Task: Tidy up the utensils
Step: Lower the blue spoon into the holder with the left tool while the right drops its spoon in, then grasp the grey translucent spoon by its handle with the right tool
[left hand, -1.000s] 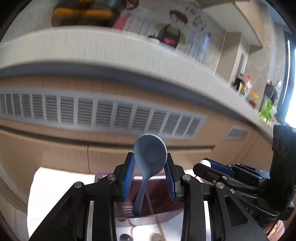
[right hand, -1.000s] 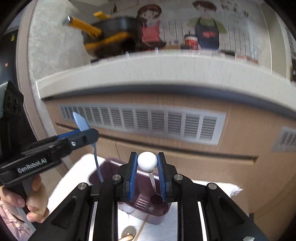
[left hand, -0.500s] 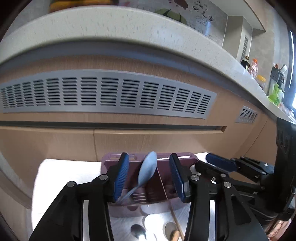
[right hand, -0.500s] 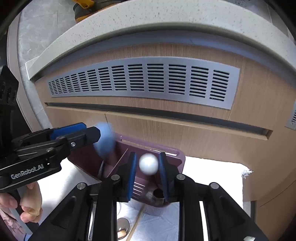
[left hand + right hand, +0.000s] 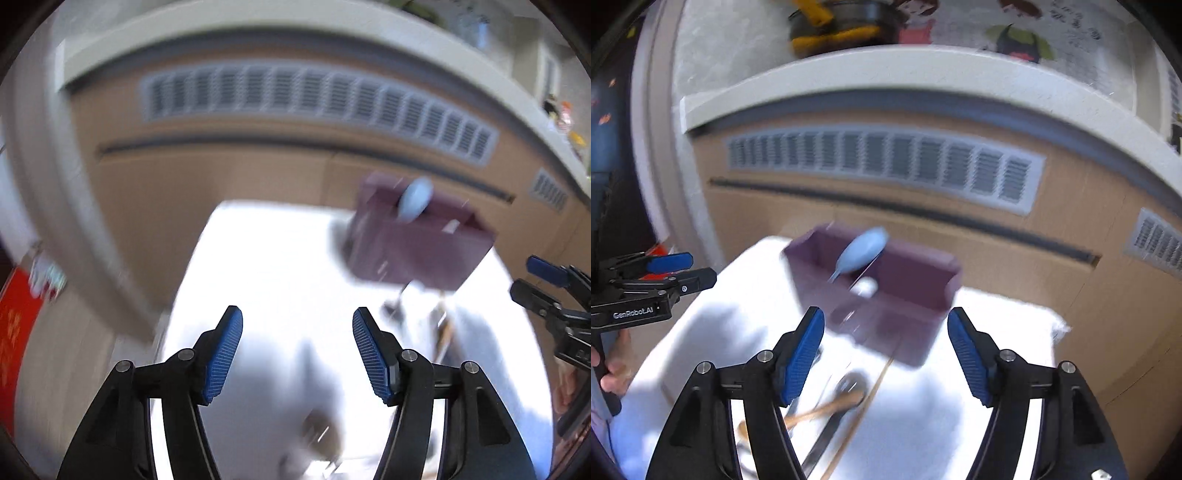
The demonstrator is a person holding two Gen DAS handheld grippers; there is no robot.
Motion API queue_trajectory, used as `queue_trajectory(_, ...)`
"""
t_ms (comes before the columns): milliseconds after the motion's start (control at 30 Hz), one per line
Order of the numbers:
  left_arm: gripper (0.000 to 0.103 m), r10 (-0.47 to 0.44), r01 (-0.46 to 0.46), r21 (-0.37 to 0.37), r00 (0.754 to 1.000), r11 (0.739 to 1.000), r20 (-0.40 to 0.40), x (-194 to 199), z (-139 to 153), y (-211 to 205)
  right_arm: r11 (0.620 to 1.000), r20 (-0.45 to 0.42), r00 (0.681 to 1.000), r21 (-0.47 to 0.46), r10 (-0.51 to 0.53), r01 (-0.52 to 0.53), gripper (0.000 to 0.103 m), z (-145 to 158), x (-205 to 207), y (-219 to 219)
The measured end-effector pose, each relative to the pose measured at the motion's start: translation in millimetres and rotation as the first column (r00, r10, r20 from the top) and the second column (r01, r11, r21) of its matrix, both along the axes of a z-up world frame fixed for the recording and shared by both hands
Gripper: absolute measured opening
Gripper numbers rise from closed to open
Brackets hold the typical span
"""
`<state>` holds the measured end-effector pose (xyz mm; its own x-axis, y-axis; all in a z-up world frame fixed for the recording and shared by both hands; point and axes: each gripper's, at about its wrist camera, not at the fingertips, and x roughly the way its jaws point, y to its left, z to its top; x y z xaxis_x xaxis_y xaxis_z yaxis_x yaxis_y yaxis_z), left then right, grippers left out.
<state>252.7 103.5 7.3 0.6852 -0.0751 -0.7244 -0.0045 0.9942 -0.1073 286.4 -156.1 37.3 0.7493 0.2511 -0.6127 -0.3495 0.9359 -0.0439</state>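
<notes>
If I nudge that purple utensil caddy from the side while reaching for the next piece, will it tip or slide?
The purple utensil caddy looks like thin plastic, so probably light and apt to slide on the white cloth. The blue spoon leans out above its rim, which may raise its balance point a little. It is wide and low, so tipping seems less likely than sliding.

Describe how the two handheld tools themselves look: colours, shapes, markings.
Both the left tool and the right tool have black angular frames with silver screws and ribbed blue pads. The left tool's side carries white "GenRobot.AI" lettering. A bare hand grips its handle.
</notes>
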Motion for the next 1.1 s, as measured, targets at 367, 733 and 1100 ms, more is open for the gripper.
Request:
queue_trajectory(367,0.063,0.182,-0.179,0.046,0.981,0.983,-0.069,-83.5,-41.2,60.7,0.957,-0.300,0.909,0.056,0.289,-0.286,0.067,-80.2,-51.3,95.0)
queue_trajectory(733,0.064,0.167,-0.167,0.010,0.984,0.986,-0.063,-97.5,-41.0,68.7,0.955,-0.322,0.908,-0.042,0.267,-0.295,0.048,-109.2,-58.0,166.7)
queue_trajectory(1100,0.064,-0.061,0.057,-0.034,0.985,0.998,-0.162,-96.4,-52.7,12.9,0.985,-0.266,0.957,-0.091,0.115,-0.144,0.027,-90.3,-52.3,69.7)
